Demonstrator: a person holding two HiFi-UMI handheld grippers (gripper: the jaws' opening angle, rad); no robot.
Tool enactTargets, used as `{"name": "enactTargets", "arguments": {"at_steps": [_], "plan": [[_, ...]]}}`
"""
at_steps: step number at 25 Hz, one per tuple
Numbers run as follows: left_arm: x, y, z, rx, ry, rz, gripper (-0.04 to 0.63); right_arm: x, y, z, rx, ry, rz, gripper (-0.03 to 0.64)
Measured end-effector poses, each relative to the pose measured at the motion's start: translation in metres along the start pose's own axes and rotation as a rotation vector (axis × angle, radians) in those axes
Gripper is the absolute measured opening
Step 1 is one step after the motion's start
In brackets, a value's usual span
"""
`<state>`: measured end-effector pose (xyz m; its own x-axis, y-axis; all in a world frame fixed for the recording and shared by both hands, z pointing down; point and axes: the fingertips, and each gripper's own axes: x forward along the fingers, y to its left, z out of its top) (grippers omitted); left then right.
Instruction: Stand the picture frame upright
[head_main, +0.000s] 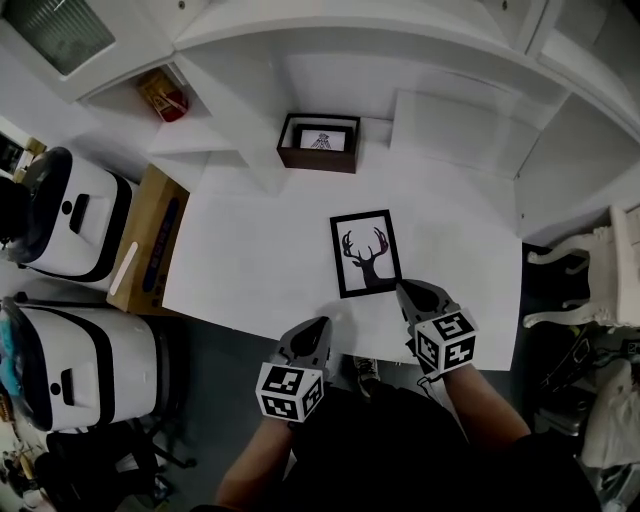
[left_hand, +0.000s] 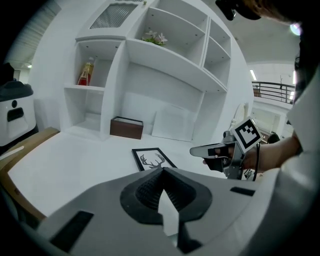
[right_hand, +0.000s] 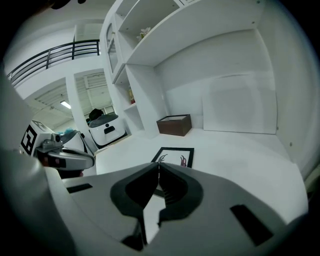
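A black picture frame (head_main: 365, 253) with a deer-antler print lies flat on the white table (head_main: 250, 260), near its front edge. My right gripper (head_main: 403, 288) is shut and empty, its tip just at the frame's near right corner; I cannot tell if it touches. My left gripper (head_main: 322, 322) is shut and empty too, over the table's front edge, left of and nearer than the frame. In the left gripper view the frame (left_hand: 152, 159) lies beyond the closed jaws (left_hand: 162, 170), with the right gripper (left_hand: 192, 151) at its right. In the right gripper view the frame (right_hand: 175, 156) lies just past the closed jaws (right_hand: 159, 164).
A brown box (head_main: 318, 143) holding a small picture stands at the table's back, a white board (head_main: 440, 120) leaning beside it. White shelves rise behind, one with a red bottle (head_main: 165, 95). A cardboard box (head_main: 150, 240) and white machines (head_main: 70, 215) stand left, a white chair (head_main: 600, 270) right.
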<state>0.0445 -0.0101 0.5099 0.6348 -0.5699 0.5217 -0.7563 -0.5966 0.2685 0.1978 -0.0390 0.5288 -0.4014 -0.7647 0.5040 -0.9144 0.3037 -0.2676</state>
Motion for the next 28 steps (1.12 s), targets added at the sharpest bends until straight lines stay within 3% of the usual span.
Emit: {"name": "enactTargets", "arguments": {"at_steps": [9,16,20,28], "plan": [[0.022,0.013,0.009,0.009,0.015,-0.026,0.006,0.021,-0.023,-0.006,0.031,0.044,-0.046,0.005],[0.039,0.028,0.006,0.026,0.052,-0.1,0.006,0.044,-0.048,-0.021,0.077,0.093,-0.136,0.009],[0.048,0.04,-0.003,0.022,0.095,-0.145,0.006,0.062,-0.056,-0.034,0.102,0.138,-0.184,0.074],[0.065,0.058,-0.003,0.036,0.127,-0.169,0.006,0.087,-0.071,-0.047,0.129,0.192,-0.242,0.093]]}}
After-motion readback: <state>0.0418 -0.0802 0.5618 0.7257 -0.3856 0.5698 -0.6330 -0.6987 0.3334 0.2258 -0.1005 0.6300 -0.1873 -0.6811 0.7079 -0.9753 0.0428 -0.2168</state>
